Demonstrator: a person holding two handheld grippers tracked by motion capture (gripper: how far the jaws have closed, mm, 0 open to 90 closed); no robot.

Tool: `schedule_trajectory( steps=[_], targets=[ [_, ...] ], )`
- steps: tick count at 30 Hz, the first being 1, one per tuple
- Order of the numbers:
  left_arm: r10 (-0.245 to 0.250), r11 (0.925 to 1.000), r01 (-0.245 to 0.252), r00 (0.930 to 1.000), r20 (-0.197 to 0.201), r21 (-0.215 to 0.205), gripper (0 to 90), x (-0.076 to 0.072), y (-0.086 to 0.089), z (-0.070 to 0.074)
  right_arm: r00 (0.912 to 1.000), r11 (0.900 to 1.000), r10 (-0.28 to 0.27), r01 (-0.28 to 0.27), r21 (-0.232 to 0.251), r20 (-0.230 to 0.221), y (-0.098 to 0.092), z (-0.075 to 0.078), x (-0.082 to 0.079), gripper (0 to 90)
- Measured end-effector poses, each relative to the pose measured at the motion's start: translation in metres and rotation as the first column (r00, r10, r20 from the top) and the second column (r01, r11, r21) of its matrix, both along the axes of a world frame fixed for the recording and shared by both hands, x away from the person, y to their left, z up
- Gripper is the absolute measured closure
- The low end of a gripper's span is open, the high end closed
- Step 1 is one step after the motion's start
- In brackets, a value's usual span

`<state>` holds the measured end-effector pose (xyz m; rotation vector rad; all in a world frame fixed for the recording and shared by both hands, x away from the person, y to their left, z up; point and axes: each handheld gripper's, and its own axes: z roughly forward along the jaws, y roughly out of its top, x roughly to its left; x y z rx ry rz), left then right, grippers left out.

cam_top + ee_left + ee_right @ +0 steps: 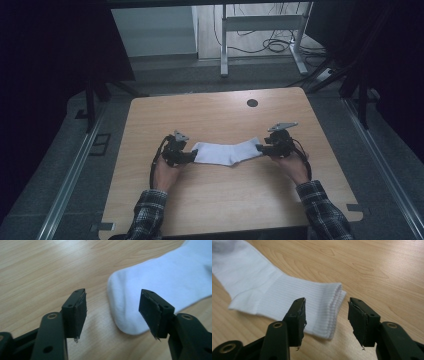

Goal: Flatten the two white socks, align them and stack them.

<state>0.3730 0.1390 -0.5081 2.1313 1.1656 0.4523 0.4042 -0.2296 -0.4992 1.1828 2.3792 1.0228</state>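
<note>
Lying flat near the middle of the wooden table point(210, 112), a little toward its near edge, a white sock point(227, 151) stretches left to right between the two grippers. The left gripper point(191, 156) sits at the sock's rounded toe end, its jaws spread; in the left gripper view the toe point(125, 307) lies on the wood between the two pads, which do not press on it. The right gripper point(260, 148) sits at the ribbed cuff point(329, 307), its jaws also spread, the cuff's edge lying in the gap between them and free of both pads. Bare table surface runs wide on every side of the sock: toward the far edge, where a dark round hole point(252, 103) sits, toward both side edges, and toward the near edge, where the person's plaid sleeves point(147, 215) come in.
</note>
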Motion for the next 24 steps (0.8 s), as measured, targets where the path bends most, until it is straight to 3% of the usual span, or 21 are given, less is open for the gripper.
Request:
schedule_trajectory(
  steps=[5, 15, 24],
  targets=[
    [-0.023, 0.9985, 0.023, 0.9997, -0.012, -0.050, 31.0, -0.011, 0.004, 0.001, 0.9997, 1.000, 0.021, -0.021, 0.003, 0.016, -0.005, 0.004, -0.011, 44.3],
    [-0.067, 0.9937, 0.067, 0.9977, -0.001, -0.090, 22.2, -0.033, 0.010, 0.017, 0.9976, 0.998, 0.062, -0.063, 0.016, 0.030, -0.009, 0.018, -0.031, 37.7],
    [-0.100, 0.9937, 0.100, 0.9950, -0.004, -0.051, 17.2, -0.058, 0.008, 0.022, 0.9943, 0.995, 0.099, -0.099, 0.007, 0.041, -0.011, 0.024, -0.052, 32.5]
  ],
)
